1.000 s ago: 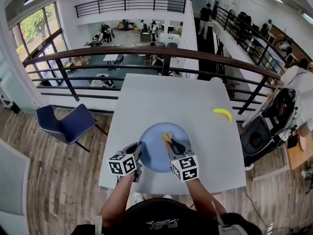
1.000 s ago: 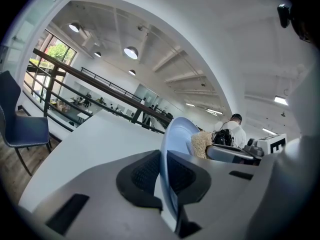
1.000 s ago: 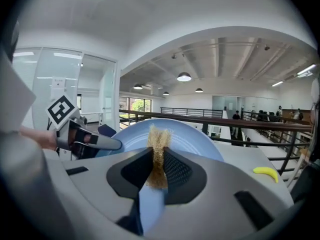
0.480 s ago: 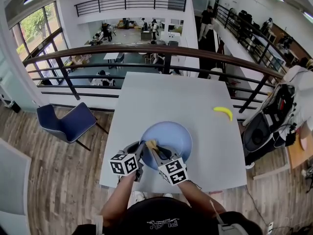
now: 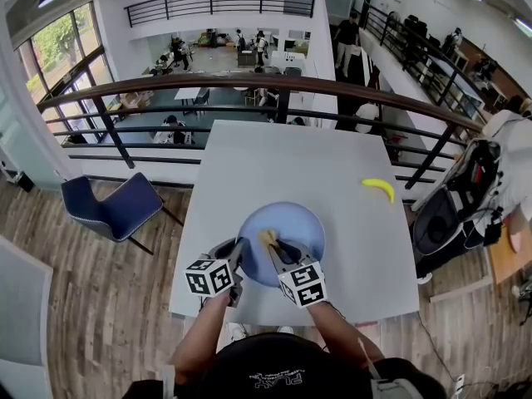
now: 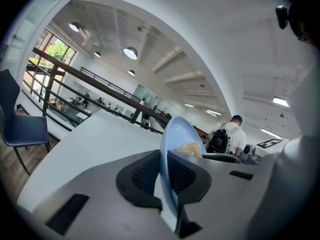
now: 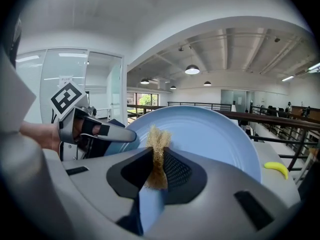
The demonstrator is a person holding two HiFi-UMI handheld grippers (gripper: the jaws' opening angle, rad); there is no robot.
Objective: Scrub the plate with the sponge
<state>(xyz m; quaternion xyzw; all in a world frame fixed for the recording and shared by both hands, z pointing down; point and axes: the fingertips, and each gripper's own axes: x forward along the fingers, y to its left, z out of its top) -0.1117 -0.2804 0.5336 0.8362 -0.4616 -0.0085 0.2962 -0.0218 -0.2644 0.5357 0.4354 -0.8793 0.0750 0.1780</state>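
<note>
Clamping the sponge, the right gripper hides the plate's near rim.

The plate sits on the table near its 6 o'clock edge. The left gripper grips its 8 o'clock rim. The right gripper holds the sponge against it. From the plate, the banana lies at 2 o'clock, the chair at 9, the railing at 12.

In my head view, the left gripper and right gripper hide the near rim of the plate. The sponge shows only a tuft. Right of the plate, a person is cut off at the edge.
</note>
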